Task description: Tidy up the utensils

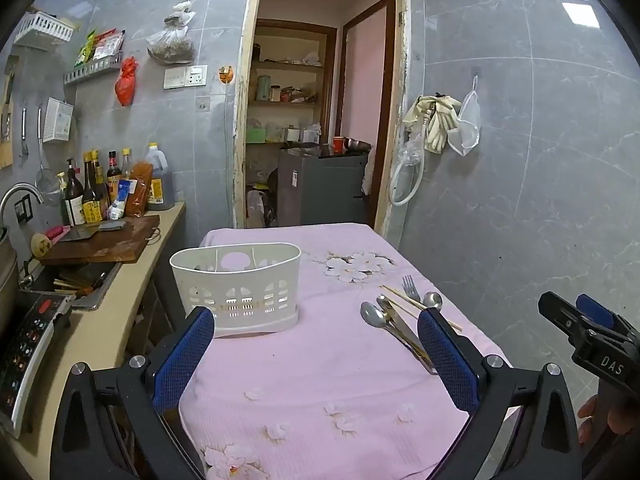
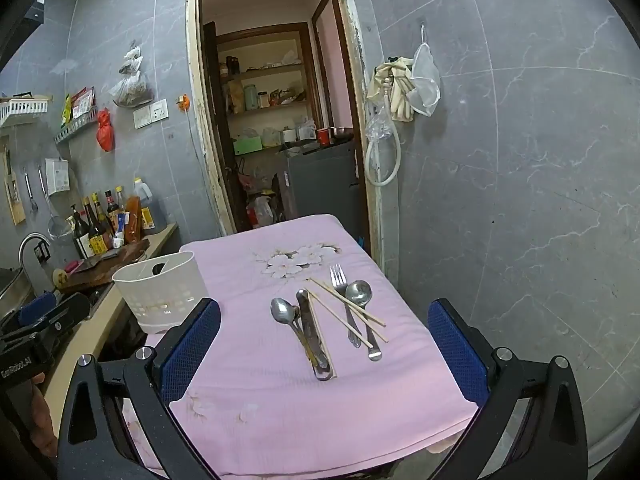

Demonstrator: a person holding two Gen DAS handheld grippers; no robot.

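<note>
Right wrist view: both tools, right tool (image 2: 324, 324) and left tool (image 1: 316, 332), gape wide and empty, utensils (image 2: 328, 320) all loose near worktop's (image 2: 280, 400) right edge, white caddy (image 2: 160, 292) at left edge apparently unfilled, so sorting looks unstarted.

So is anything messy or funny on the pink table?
Yes. The utensils lie in a jumble: chopsticks cross over the fork and a spoon, none yet in the white caddy, which looks empty.
</note>
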